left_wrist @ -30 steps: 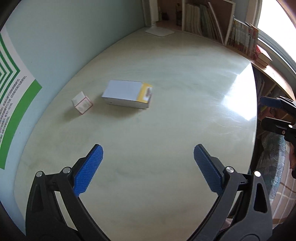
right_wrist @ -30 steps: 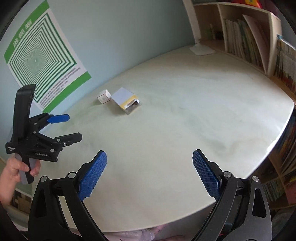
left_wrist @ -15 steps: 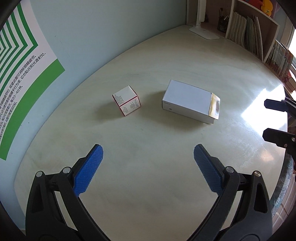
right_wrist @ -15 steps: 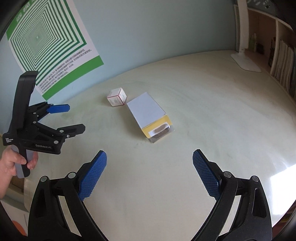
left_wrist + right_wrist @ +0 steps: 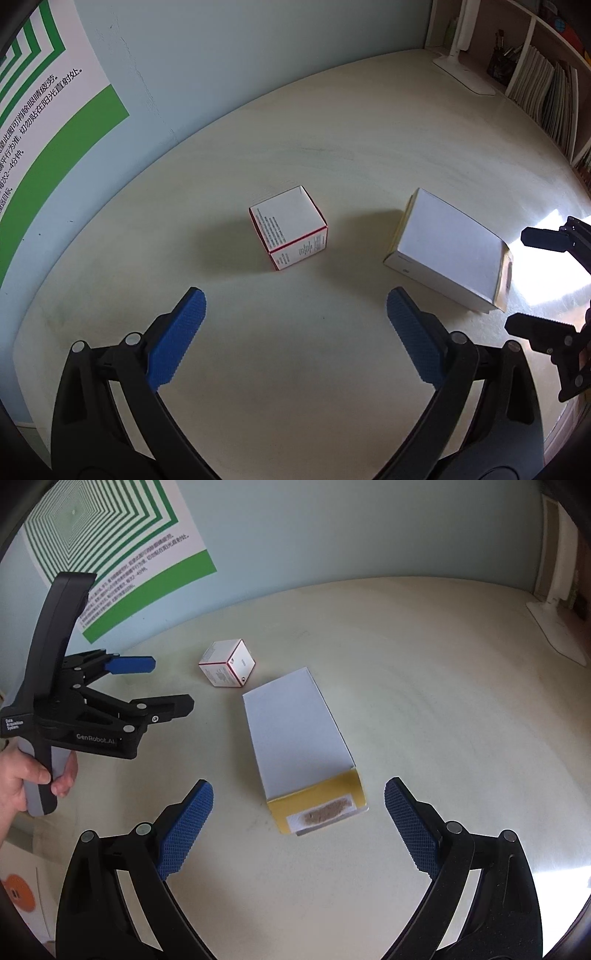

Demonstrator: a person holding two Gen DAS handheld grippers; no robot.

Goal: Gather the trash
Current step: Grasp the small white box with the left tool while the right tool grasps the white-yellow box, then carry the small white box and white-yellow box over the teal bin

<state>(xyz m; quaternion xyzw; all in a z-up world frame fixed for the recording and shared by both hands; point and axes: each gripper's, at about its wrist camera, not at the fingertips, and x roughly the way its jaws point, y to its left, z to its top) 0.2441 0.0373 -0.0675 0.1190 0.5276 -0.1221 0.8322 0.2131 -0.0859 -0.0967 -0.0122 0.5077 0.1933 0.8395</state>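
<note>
A small white cube box with red edges (image 5: pixel 289 228) sits on the pale round table (image 5: pixel 332 387); it also shows in the right wrist view (image 5: pixel 227 663). A flat white box with a yellow end (image 5: pixel 452 251) lies to its right, and lies lengthwise ahead in the right wrist view (image 5: pixel 301 746). My left gripper (image 5: pixel 295 328) is open and empty, short of the cube box; it also shows in the right wrist view (image 5: pixel 162 683). My right gripper (image 5: pixel 299 823) is open and empty, its fingers either side of the flat box's yellow end; it also shows in the left wrist view (image 5: pixel 532 280).
A green-striped poster (image 5: pixel 110 546) hangs on the blue wall behind the table. A white lamp base (image 5: pixel 463 75) stands at the table's far right. Bookshelves with books (image 5: pixel 543 88) stand beyond it. Sun glare falls on the table's right edge (image 5: pixel 554 266).
Both grippers have moved closer to the two boxes, which now look larger. The left view has swung so the cube box is centred. Both stay open.
</note>
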